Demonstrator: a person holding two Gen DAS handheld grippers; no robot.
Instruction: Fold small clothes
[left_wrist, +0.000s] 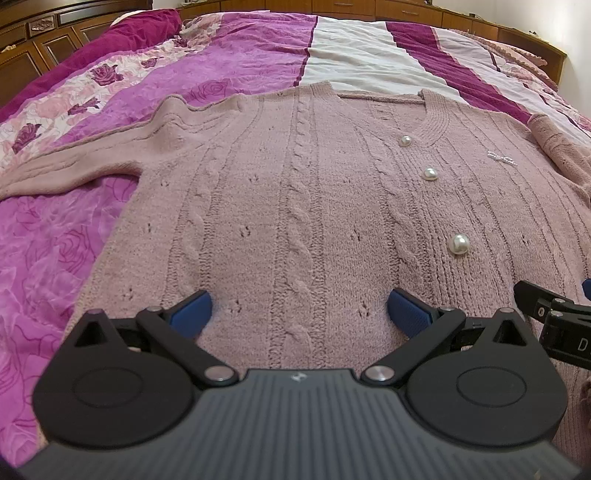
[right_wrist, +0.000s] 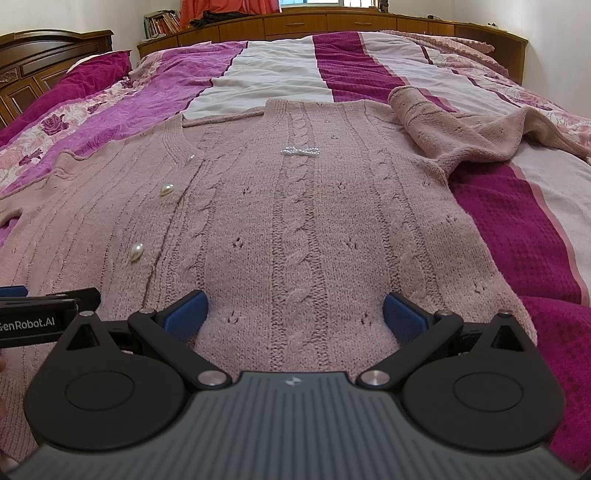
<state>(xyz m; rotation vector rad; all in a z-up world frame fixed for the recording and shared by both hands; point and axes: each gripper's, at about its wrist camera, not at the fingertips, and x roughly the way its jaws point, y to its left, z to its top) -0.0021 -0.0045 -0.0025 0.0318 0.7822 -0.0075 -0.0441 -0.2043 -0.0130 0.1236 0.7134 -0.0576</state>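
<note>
Jaws of both grippers gape wide over the pink cardigan (left_wrist: 295, 192); left gripper (right_wrist: 37, 314) reads "GenRobot.AI".

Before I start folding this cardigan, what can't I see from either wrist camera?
- Cardigan bottom hem: both views, hidden behind the left gripper and right gripper.
- Left sleeve cuff: cut off by the left view's edge.
- Right sleeve: bunched, cuff hidden.

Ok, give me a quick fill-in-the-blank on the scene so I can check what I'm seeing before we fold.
1. The pink knitted cardigan lies spread on the ____.
2. Its front closes with ____ buttons.
3. The left gripper and right gripper both have their jaws ____.
4. The sleeve in the right wrist view lies ____, not straight.

Missing words: bed; pearl; open; bunched up
</note>
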